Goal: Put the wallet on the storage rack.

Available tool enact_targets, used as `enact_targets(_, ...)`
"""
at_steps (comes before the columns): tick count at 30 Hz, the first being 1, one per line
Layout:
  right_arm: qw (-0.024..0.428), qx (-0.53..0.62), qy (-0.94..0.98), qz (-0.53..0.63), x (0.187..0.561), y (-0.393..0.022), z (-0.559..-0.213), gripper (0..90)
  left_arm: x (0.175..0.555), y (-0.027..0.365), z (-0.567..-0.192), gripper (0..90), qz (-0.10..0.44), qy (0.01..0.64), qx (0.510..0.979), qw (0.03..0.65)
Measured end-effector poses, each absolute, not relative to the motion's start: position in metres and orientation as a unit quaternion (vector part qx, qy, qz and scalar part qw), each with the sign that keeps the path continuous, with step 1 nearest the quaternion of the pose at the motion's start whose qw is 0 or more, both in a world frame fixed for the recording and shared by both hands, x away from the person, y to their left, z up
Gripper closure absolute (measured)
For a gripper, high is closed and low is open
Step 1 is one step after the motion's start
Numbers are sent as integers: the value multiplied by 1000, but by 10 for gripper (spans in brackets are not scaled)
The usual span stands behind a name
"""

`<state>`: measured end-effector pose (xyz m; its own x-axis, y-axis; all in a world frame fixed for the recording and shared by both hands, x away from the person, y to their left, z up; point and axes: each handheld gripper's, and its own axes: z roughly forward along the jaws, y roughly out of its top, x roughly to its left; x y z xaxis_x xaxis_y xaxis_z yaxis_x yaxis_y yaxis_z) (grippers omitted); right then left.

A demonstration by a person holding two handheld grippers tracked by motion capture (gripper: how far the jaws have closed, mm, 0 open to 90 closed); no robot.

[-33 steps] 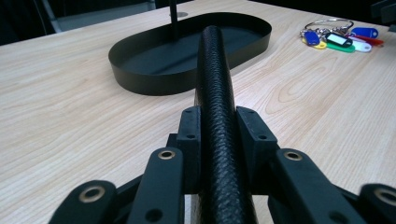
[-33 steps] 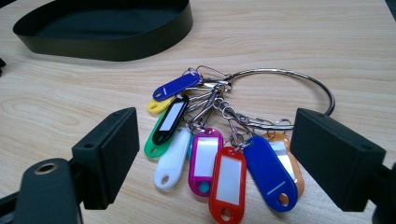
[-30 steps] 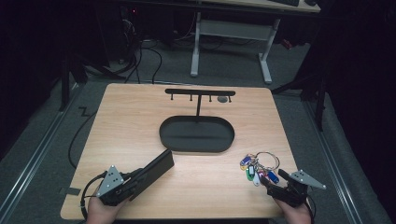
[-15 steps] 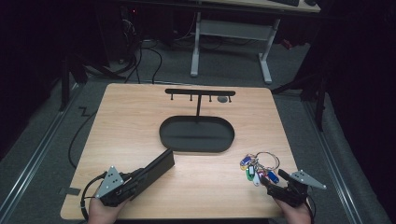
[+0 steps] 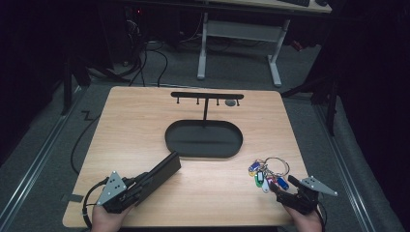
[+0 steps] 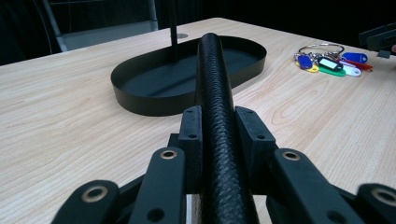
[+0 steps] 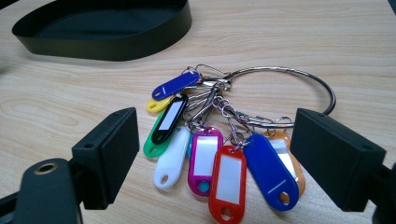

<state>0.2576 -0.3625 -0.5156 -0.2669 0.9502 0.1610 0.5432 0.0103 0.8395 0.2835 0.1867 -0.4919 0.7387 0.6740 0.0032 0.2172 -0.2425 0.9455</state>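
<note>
Left tongs (image 5: pixel 145 181) pinching a black wallet (image 5: pixel 162 170) edge-on, long axis aimed up-right toward the oval tray (image 5: pixel 203 139), tray just past the wallet's far end. Right tongs (image 5: pixel 283 189) spread wide, nothing gripped, key bunch (image 5: pixel 267 173) lying on the desk (image 5: pixel 135 121) just ahead, tags pointing back between the open pads, ring beyond. Wallet side nearer the tray; keys farther right. Left gripper view (image 6: pixel 215 140) confirms pads pressed on leather; high view gives only a dark slab.

The left gripper (image 5: pixel 145 180) lies low, jaws clamped. The right gripper (image 7: pixel 215 154) seems tilted down, jaws wide apart.
</note>
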Motion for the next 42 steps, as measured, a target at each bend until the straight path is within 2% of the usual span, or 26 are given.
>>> enact_targets(10, 242, 551, 670, 434, 253, -364, -513, 157, 298, 170, -478, 743, 214, 289, 760, 541)
enact_targets(24, 247, 549, 663, 444, 248, -370, -508, 157, 350, 131, -448, 743, 212, 275, 762, 546)
enact_targets(42, 249, 548, 661, 448, 247, -372, -507, 159, 405, 90, -447, 744, 204, 268, 776, 533)
